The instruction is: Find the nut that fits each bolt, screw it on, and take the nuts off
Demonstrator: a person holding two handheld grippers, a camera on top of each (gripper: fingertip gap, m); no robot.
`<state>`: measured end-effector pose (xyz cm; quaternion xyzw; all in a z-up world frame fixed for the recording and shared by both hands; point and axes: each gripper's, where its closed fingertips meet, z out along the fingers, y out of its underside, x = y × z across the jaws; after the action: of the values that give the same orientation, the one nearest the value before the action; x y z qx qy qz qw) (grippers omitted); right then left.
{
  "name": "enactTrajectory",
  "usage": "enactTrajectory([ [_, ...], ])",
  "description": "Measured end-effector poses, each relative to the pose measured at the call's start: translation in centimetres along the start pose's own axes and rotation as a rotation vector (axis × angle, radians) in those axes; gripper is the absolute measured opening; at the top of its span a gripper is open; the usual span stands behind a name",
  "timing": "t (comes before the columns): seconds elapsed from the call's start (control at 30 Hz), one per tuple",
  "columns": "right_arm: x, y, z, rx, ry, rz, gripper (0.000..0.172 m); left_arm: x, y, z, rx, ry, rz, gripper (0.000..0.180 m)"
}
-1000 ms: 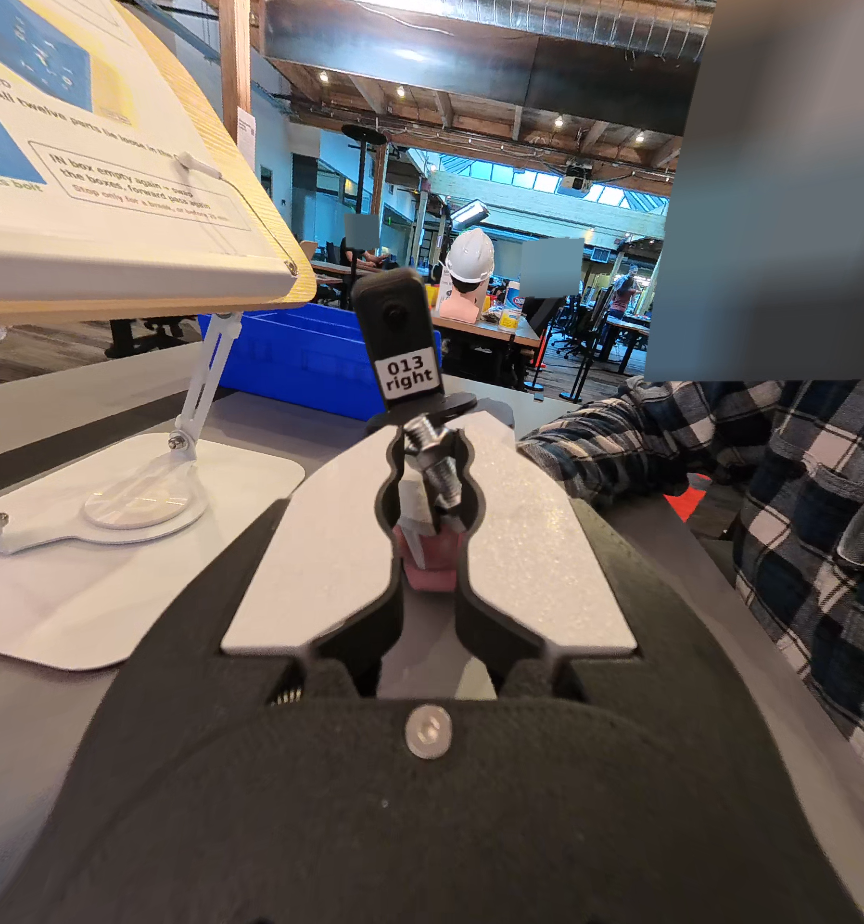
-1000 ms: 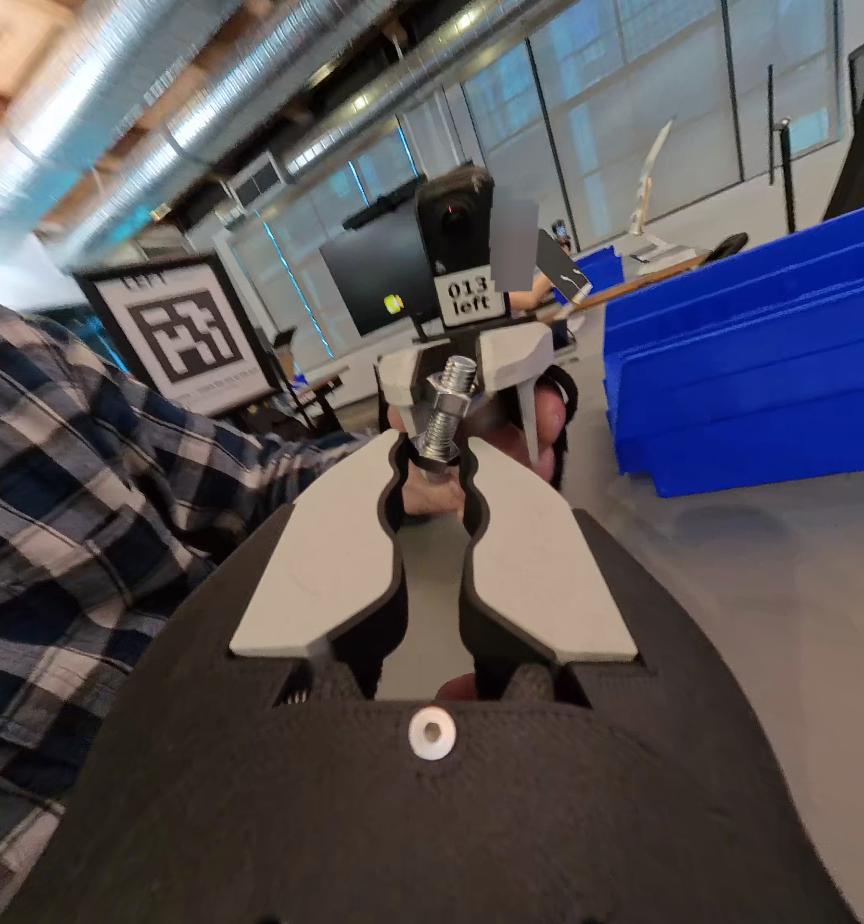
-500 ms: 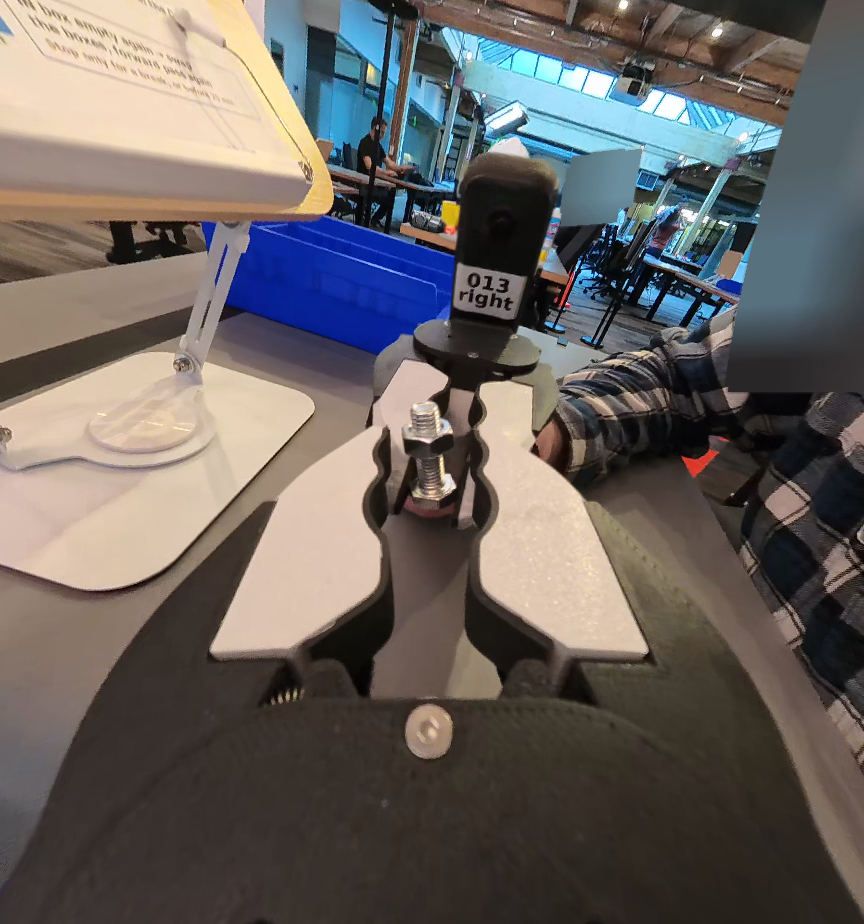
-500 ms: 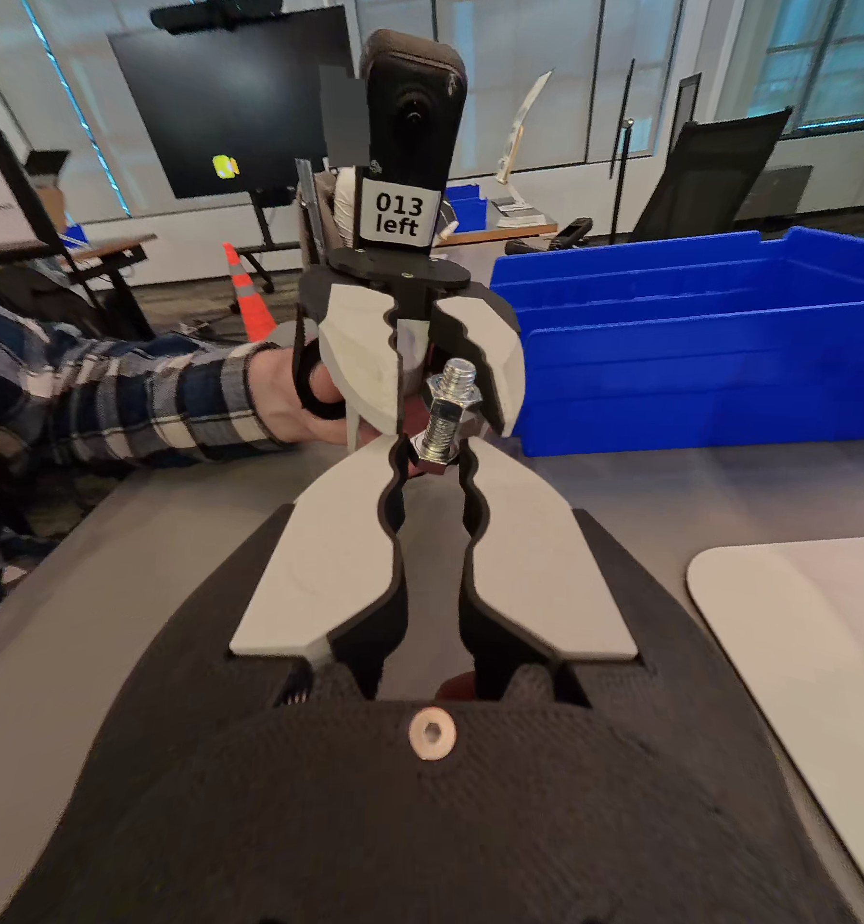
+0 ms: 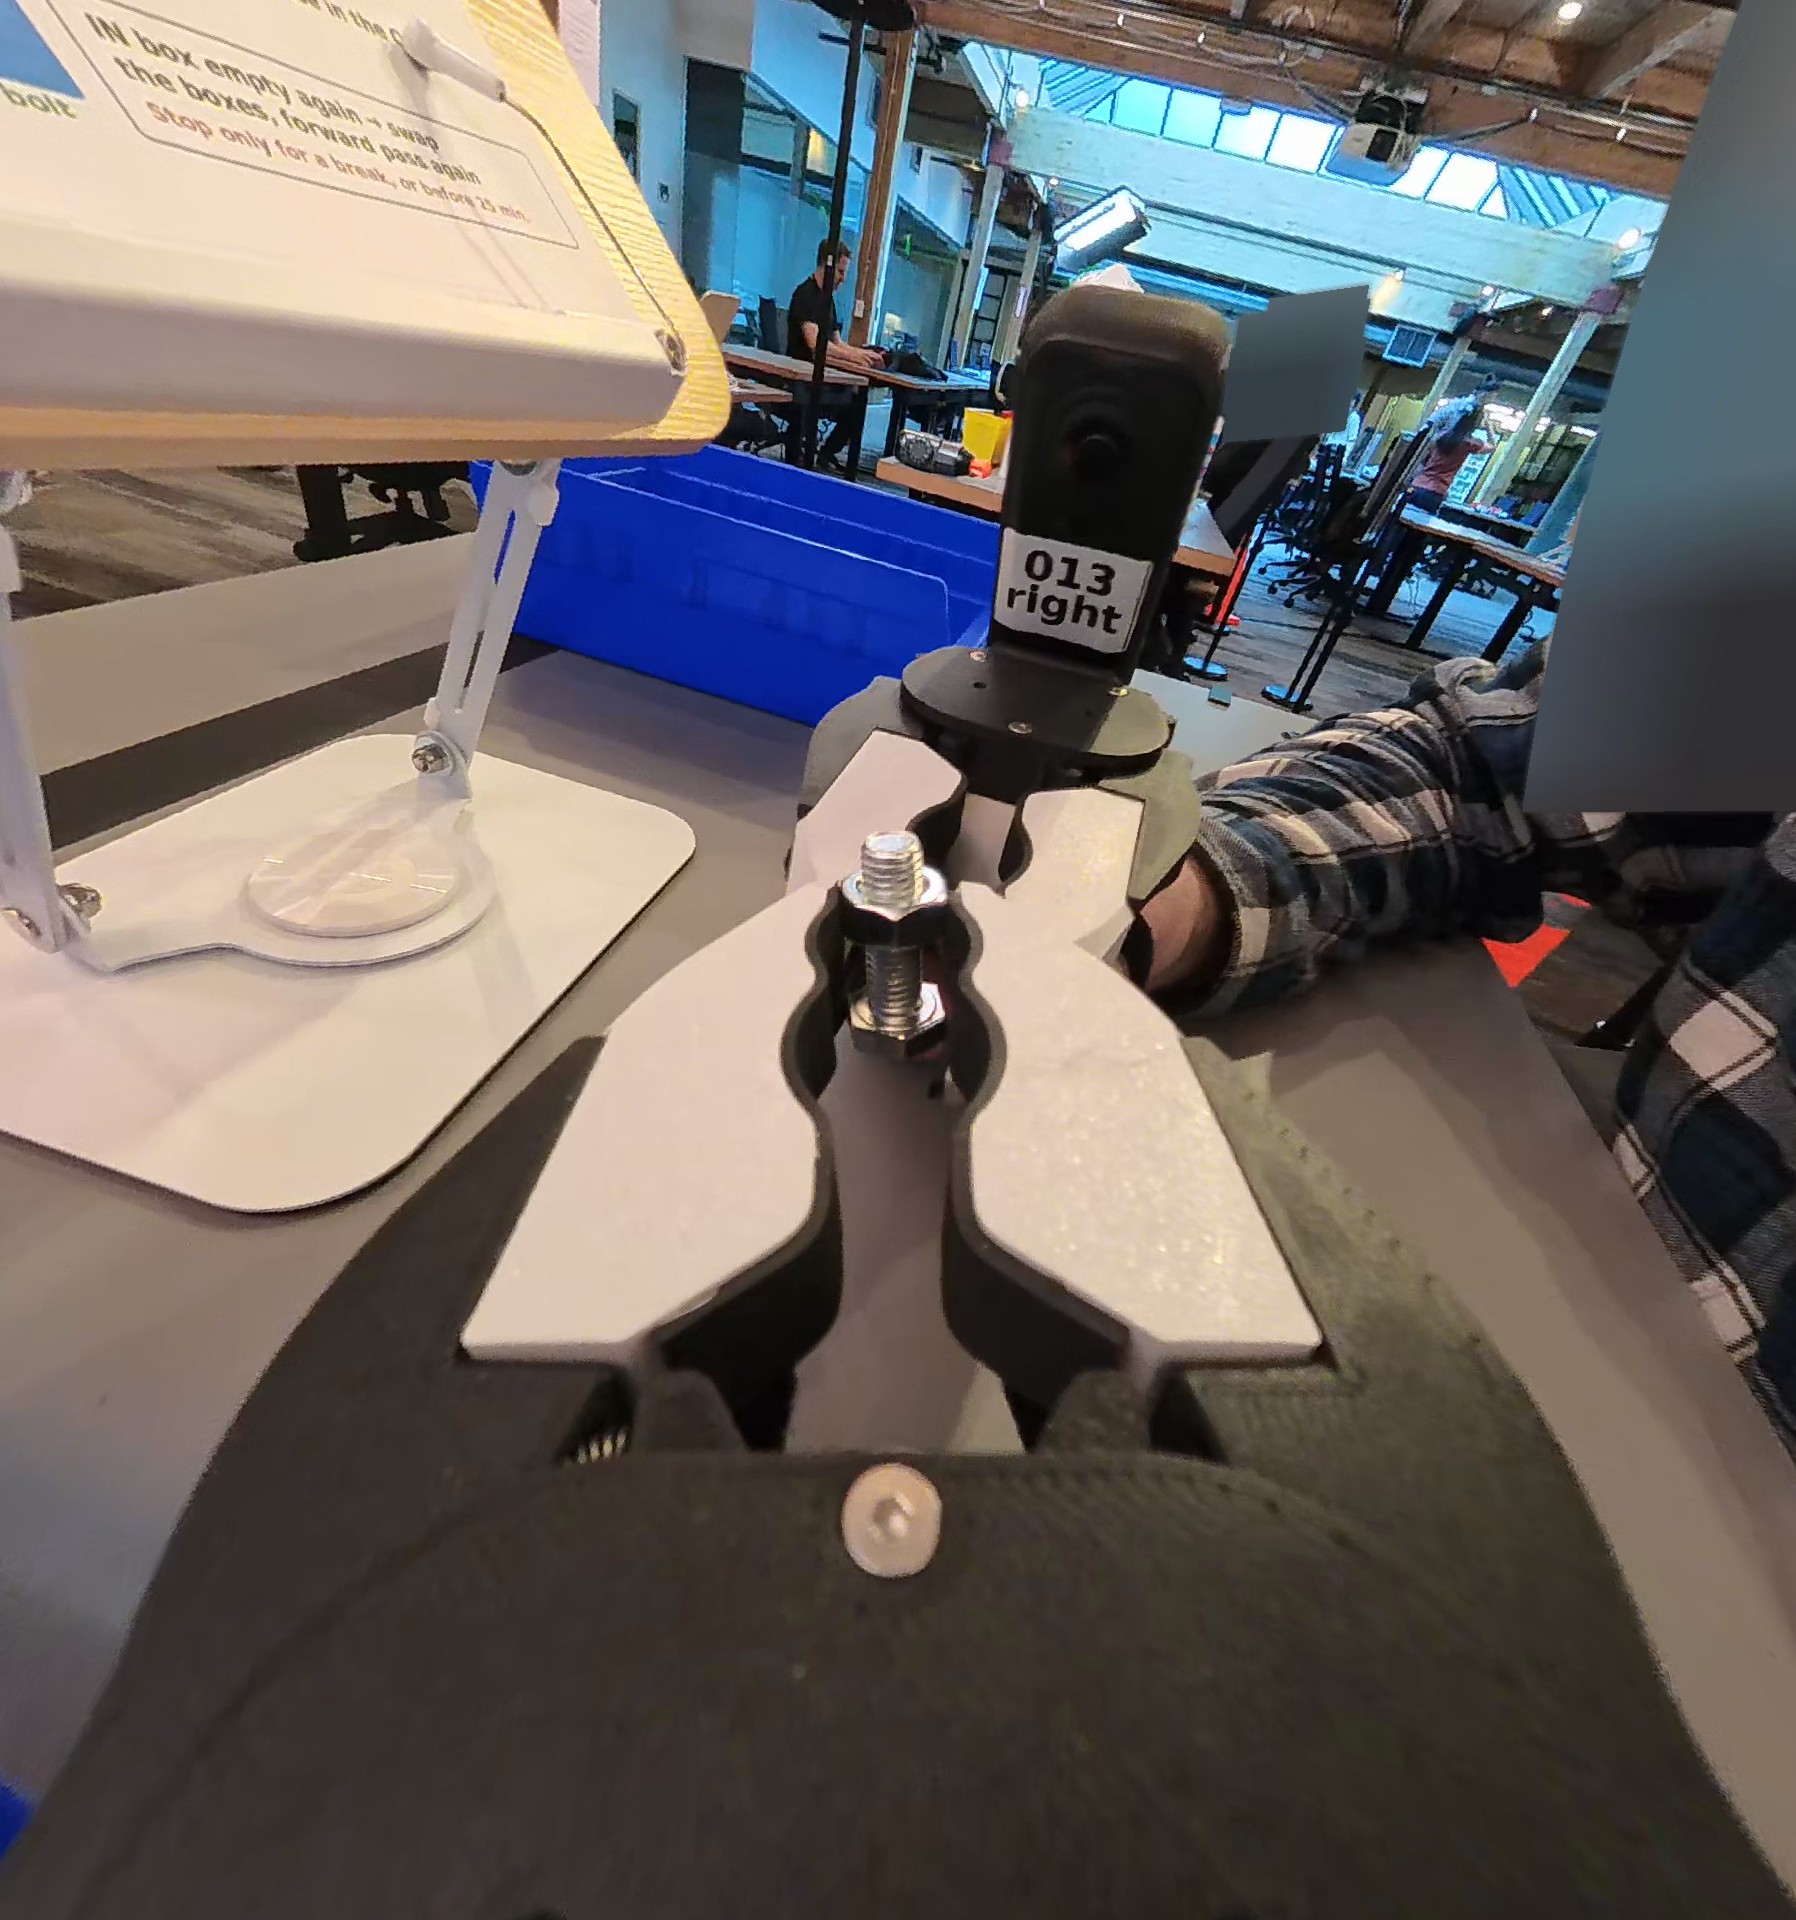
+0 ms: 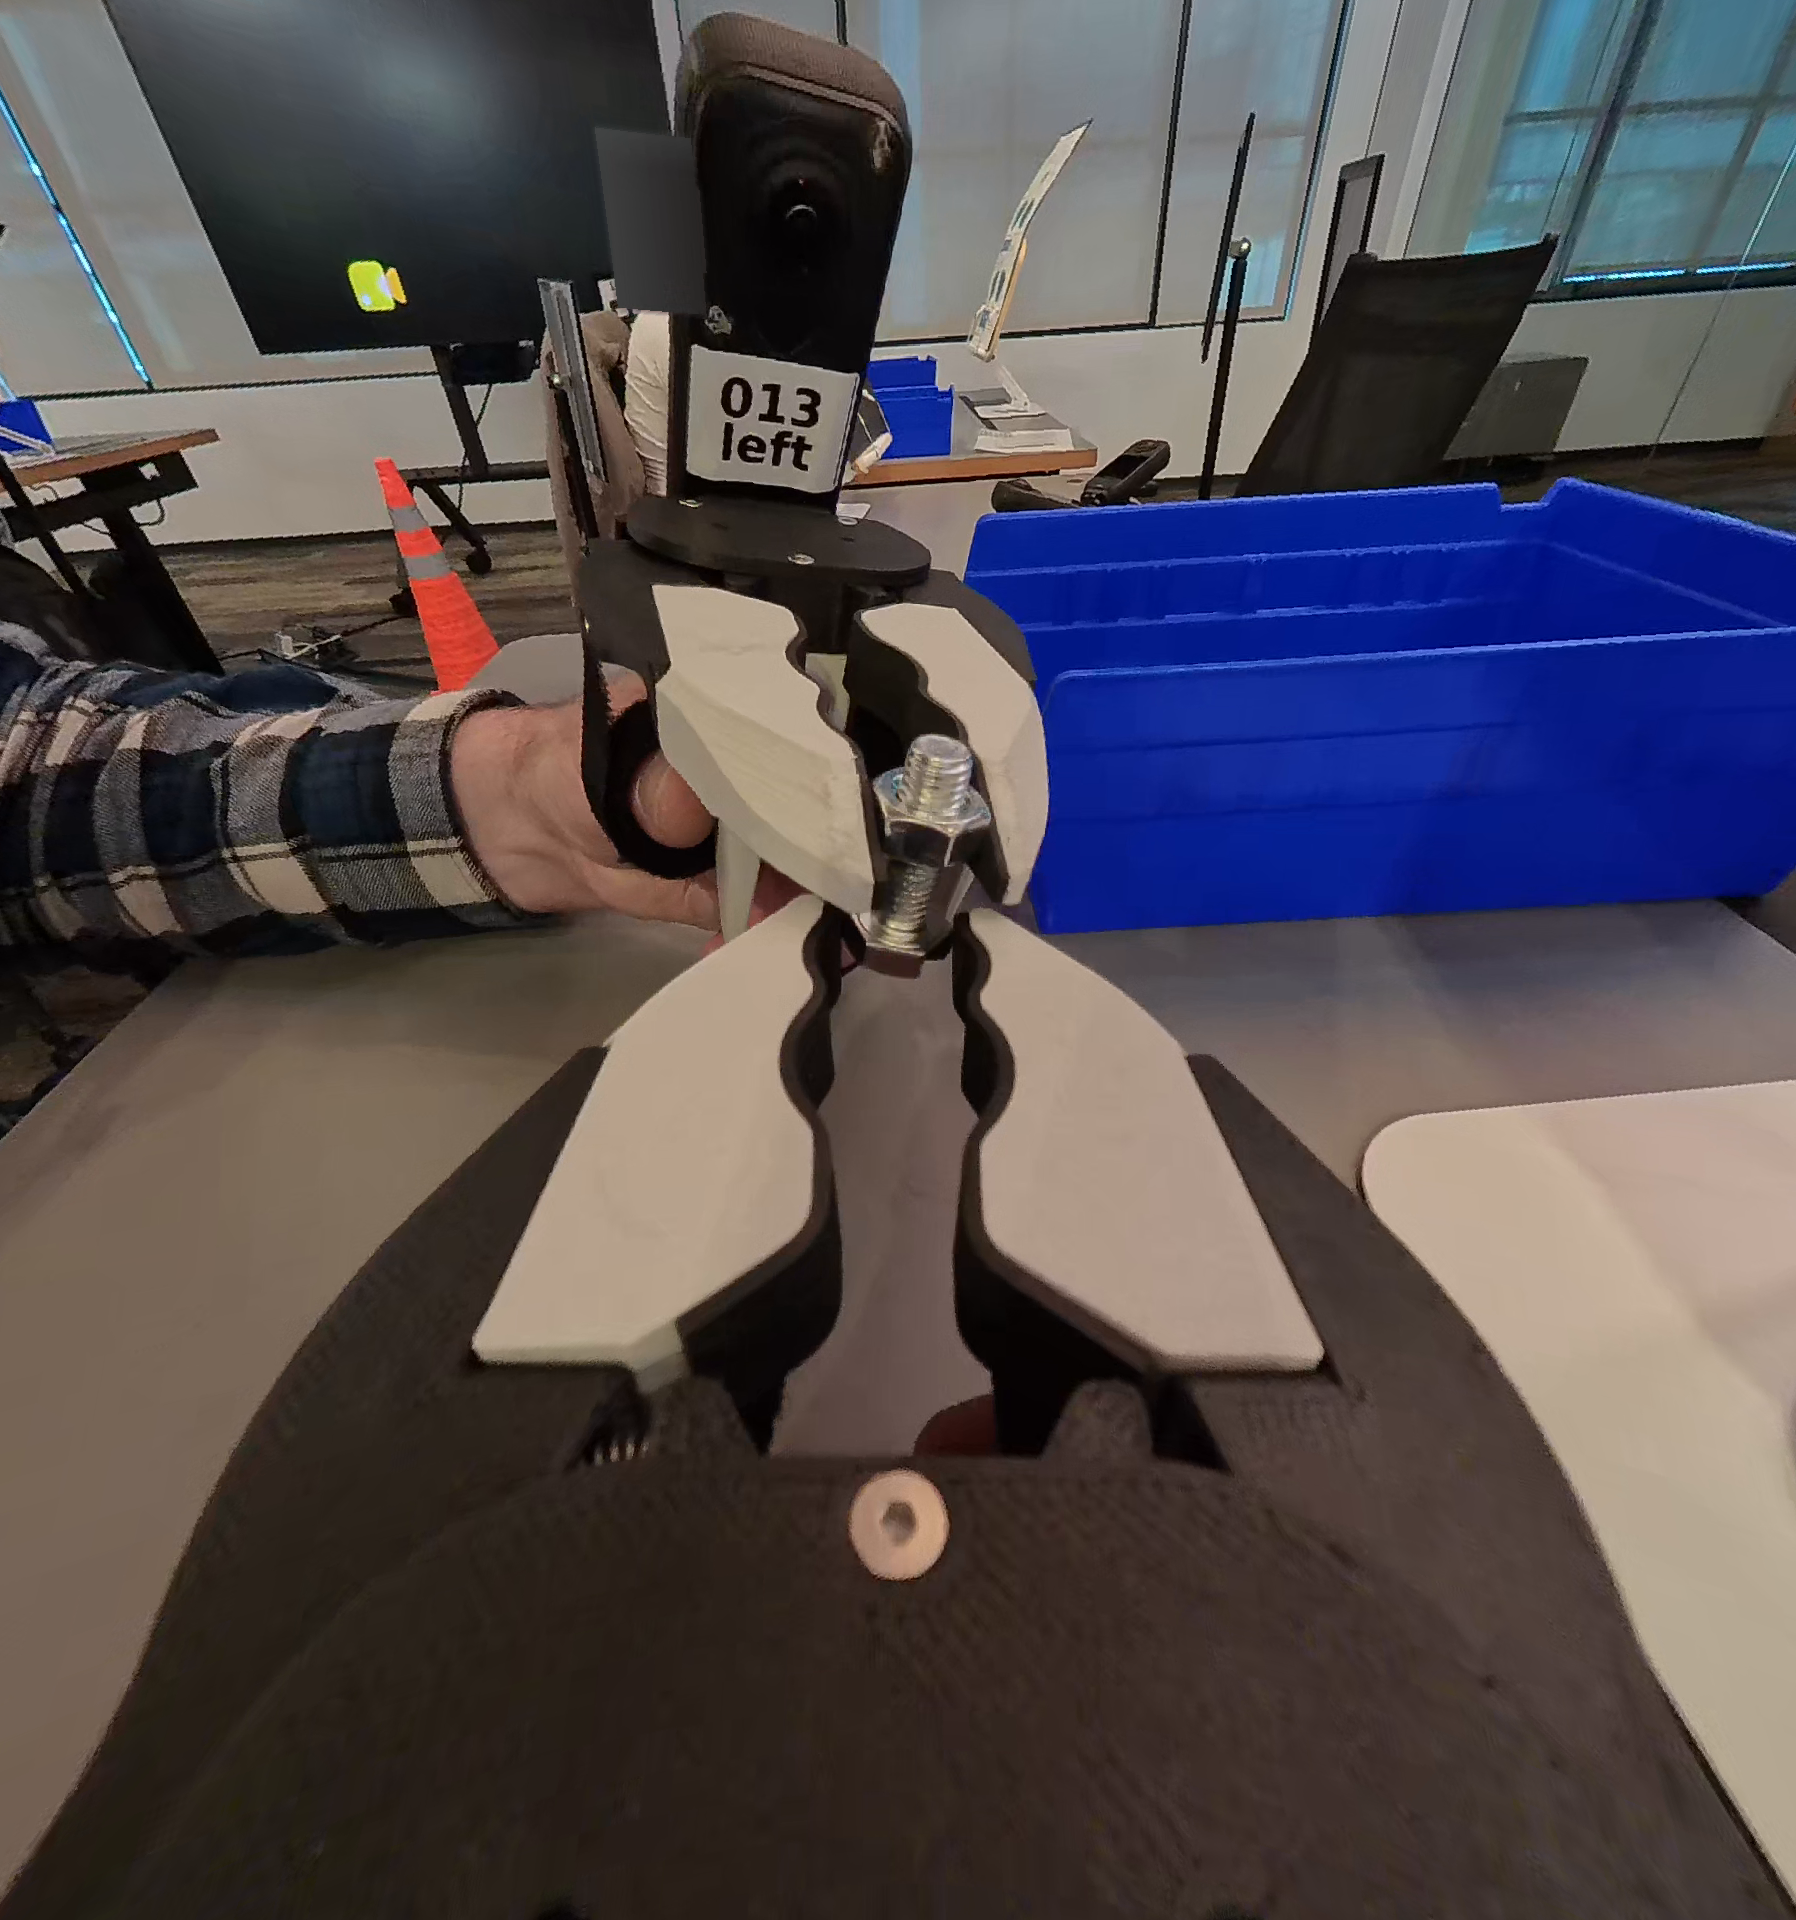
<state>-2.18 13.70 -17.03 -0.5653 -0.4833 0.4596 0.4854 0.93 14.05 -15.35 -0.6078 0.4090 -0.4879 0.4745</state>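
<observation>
A silver bolt with a silver hex nut near its threaded end stands upright between my two grippers, above the grey table. My right gripper is shut on the bolt's head at its fingertips. My left gripper faces it and is shut on the nut, with both pads against the nut's flats. The right wrist view shows the left gripper's white fingers clamping the nut from the far side. The bolt's head sits lower between the left fingers.
A blue bin stands at the back of the table and also shows in the left wrist view. A white document stand with a flat base is on the left. The person's plaid sleeves reach in from the side. The tips of both grippers are at nearly the same place.
The left gripper's jaws opened off the nut and have closed on it again. Both grippers swung round with the bolt. The right gripper kept its hold on the bolt head.
</observation>
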Motion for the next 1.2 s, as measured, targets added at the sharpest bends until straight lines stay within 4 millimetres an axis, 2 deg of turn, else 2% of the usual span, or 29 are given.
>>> enactTrajectory([
  [0.4, 0.0, 0.2, -0.1, -0.023, 0.017, -0.037, 0.02, 0.0, 0.1, -0.1, 0.005, 0.033, -0.042, 0.017],
  [0.53, 0.3, 0.2, -0.2, -0.02, 0.034, -0.043, 0.02, -0.4, -0.1, -0.4, 0.001, 0.002, -0.032, 0.027],
  [0.73, 0.8, 0.1, -0.5, -0.01, 0.056, -0.031, 0.02, -1.0, 0.6, -0.6, -0.037, -0.025, -0.045, 0.031],
  [1.0, 2.1, 0.7, -0.7, -0.066, 0.176, -0.083, 0.02, -1.3, 0.6, 0.0, -0.033, -0.067, -0.034, 0.029],
  [1.2, 2.6, 0.8, -0.7, -0.096, 0.244, -0.117, 0.02, -2.0, 0.2, 0.4, 0.021, -0.153, -0.021, 0.018],
])
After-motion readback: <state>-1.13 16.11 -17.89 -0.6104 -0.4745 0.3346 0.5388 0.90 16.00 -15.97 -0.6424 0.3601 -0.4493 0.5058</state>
